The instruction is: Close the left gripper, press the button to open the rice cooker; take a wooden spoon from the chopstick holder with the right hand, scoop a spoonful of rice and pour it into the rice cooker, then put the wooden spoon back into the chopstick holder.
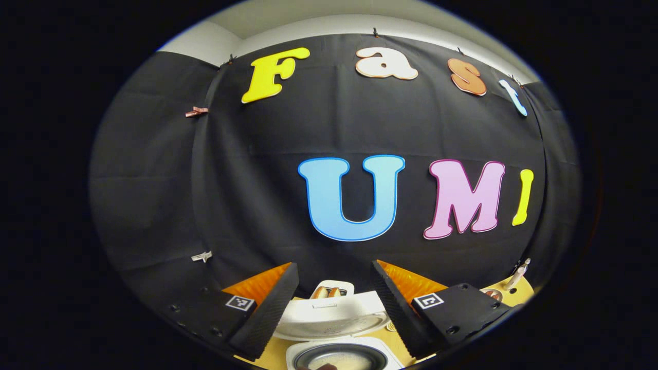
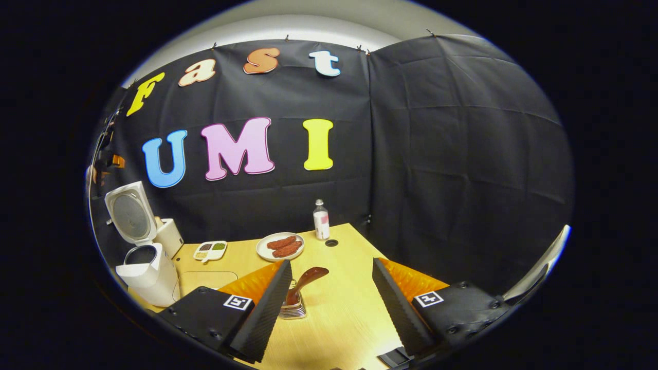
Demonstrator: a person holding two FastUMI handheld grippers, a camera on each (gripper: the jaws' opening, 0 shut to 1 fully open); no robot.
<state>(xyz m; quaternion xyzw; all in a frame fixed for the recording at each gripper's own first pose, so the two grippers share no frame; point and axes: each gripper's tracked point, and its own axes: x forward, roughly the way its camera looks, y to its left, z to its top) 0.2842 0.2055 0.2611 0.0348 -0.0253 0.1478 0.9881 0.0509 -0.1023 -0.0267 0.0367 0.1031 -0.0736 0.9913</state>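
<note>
Rice cooker [image 2: 141,257] lid up at table's [image 2: 339,308] left edge; wooden spoon [image 2: 304,281] before right gripper [image 2: 329,303]; both grippers' jaws apart.

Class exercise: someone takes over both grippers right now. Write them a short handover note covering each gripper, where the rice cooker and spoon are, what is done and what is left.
Left gripper: open, holding nothing, above the rice cooker.
Right gripper: open, holding nothing, facing the chopstick holder.
Rice cooker: at the table's left edge, lid up, inner pot exposed.
Wooden spoon: standing in the chopstick holder, untouched.
Done: cooker opened.
Left: take the spoon, scoop rice, pour it into the pot, return the spoon.
</note>
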